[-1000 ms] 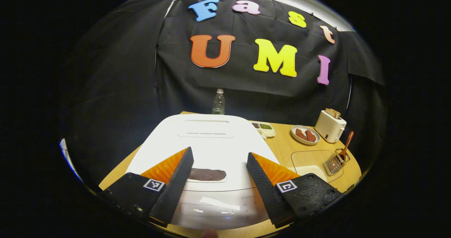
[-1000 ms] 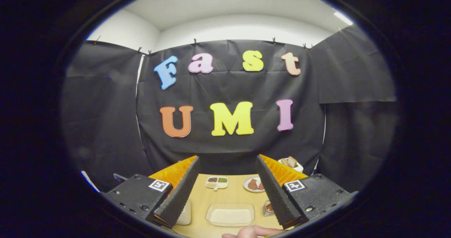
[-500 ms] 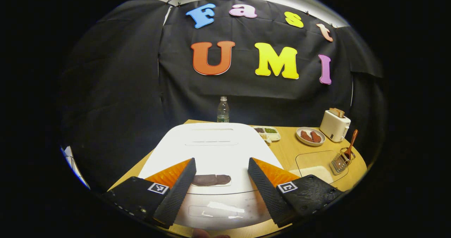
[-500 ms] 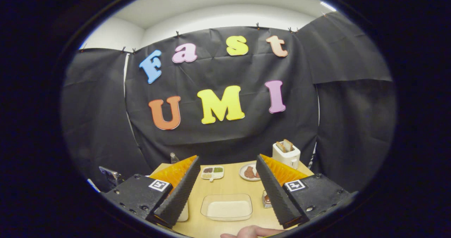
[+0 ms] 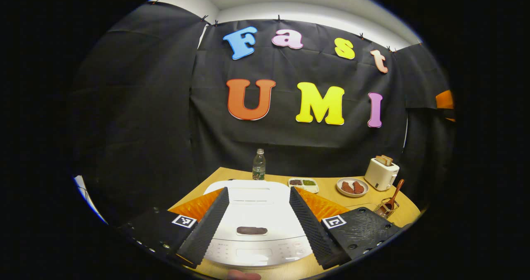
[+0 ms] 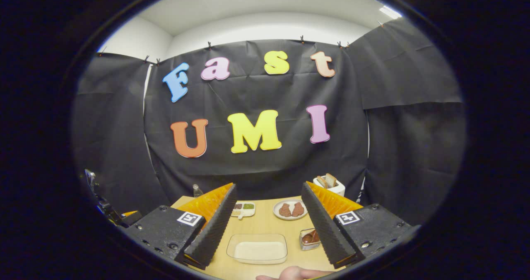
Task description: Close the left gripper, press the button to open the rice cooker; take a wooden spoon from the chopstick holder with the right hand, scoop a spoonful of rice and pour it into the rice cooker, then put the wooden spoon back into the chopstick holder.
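While both grippers hang with their fingers spread and nothing between them, the white rice cooker [image 5: 252, 213] sits lid-down at the near end of the wooden surface [image 5: 331, 197], and everything else is best placed from it. The left gripper [image 5: 254, 220] hovers just in front of and above the cooker, released, its two fingers framing the lid and the dark button [image 5: 251, 230] near the front edge without touching either. Behind the cooker stands a clear bottle [image 5: 258, 165]. To the cooker's right, farther back, lie a small divided tray [image 5: 303, 183], a plate [image 5: 352, 187] with brown pieces, and a white toaster [image 5: 381, 173] with bread in it. Right of the cooker and nearer, the wire chopstick holder [image 5: 385, 208] carries the wooden spoon [image 5: 394, 195], its handle leaning up and to the right.

The right gripper [image 6: 265, 226] is likewise released, held above the clear dish of rice [image 6: 257, 249], with the holder just beside that dish. A fingertip [image 6: 296, 273] shows at the bottom edge.
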Demonstrator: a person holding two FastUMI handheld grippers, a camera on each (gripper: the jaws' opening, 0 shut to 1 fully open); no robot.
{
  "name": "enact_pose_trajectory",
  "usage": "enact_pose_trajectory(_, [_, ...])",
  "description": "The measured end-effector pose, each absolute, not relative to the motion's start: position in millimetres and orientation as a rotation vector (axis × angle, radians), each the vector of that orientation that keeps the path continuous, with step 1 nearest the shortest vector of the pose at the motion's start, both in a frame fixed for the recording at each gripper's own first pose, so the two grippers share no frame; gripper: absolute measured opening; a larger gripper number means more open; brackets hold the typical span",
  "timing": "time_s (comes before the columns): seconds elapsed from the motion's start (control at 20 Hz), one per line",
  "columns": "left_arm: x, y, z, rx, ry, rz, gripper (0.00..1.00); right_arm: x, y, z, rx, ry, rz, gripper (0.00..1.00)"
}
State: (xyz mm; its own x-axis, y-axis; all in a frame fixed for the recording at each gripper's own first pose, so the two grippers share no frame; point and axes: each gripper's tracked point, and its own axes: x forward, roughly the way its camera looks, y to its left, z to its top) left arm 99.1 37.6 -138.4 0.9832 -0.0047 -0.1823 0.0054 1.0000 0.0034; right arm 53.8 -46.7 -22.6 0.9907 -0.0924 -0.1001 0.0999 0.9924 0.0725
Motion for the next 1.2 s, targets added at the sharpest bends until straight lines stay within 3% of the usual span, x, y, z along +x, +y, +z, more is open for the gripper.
enact_pose_trajectory(0.1, [81.7, 26.3, -108.0, 0.030, 0.141, -0.031, 0.95, 45.9, -44.5, -20.9, 0.072, 0.080, -0.082, 0.96])
enact_pose_trajectory(0.3, [40.1, -9.6, -56.9, 0.042, 0.075, -0.054, 0.94, 30.9, -49.8, -27.4, 0.029, 0.068, -0.072, 1.00])
enact_pose_trajectory(0.55, [-15.9, -56.9, 4.1, 0.027, -0.021, -0.058, 0.94, -2.3, -45.8, -22.4, 0.037, 0.051, 0.020, 0.96])
enact_pose_trajectory(0.6, [-26.3, -62.3, 8.4, 0.017, -0.022, -0.052, 0.94, -8.0, -47.8, -20.7, 0.039, 0.047, 0.033, 1.00])
enact_pose_trajectory(0.65, [-38.4, -64.2, 10.8, 0.012, -0.020, -0.037, 0.94, -13.9, -51.0, -22.8, 0.042, 0.050, 0.044, 0.96])
enact_pose_trajectory(0.7, [-47.6, -66.1, 12.5, 0.008, -0.016, -0.028, 0.94, -20.7, -53.7, -23.0, 0.053, 0.049, 0.051, 1.00])
enact_pose_trajectory(0.9, [-76.1, -81.1, 15.0, -0.032, 0.002, -0.031, 0.95, -44.3, -75.9, -17.0, 0.074, 0.044, 0.059, 1.00])
enact_pose_trajectory(0.95, [-79.3, -83.3, 18.0, -0.040, -0.001, -0.033, 0.95, -50.4, -79.2, -15.8, 0.075, 0.046, 0.058, 0.96])
enact_pose_trajectory(1.1, [-86.8, -88.7, 27.3, -0.040, -0.028, -0.043, 0.95, -66.3, -90.0, -4.4, 0.083, 0.030, 0.024, 1.00])
enact_pose_trajectory(1.2, [-90.7, -92.0, 29.3, -0.032, -0.028, -0.065, 0.95, -73.8, -92.4, 1.0, 0.082, 0.030, 0.001, 0.96])
